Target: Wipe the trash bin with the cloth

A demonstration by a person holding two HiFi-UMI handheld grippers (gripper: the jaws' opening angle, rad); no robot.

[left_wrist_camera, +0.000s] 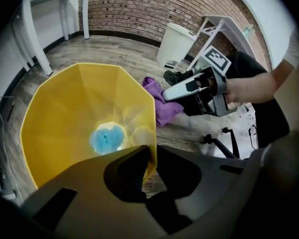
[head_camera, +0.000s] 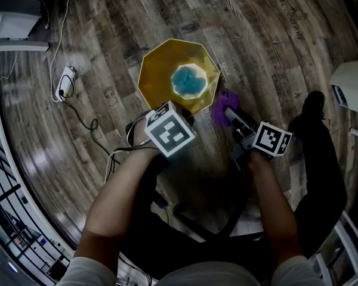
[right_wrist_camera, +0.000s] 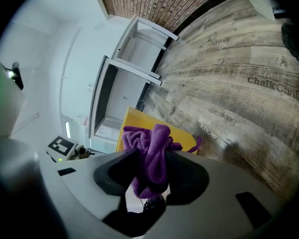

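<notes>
So the left tongs (left_wrist_camera: 148, 156) are pinched onto the near rim of the yellow bin (left_wrist_camera: 74, 113), which stands upright on the floor. The right tongs (right_wrist_camera: 152, 158) are clamped on the bunched purple cloth (right_wrist_camera: 150, 141), just right of the bin's outer wall, so I'd guess the wipe goes leftward.

The trash bin (head_camera: 178, 76) stands on the floor (head_camera: 274, 46), the left gripper (left_wrist_camera: 150, 156) clamped on its near rim. The cloth (head_camera: 222, 109) hangs just right of it, in the right gripper (right_wrist_camera: 152, 158).
</notes>
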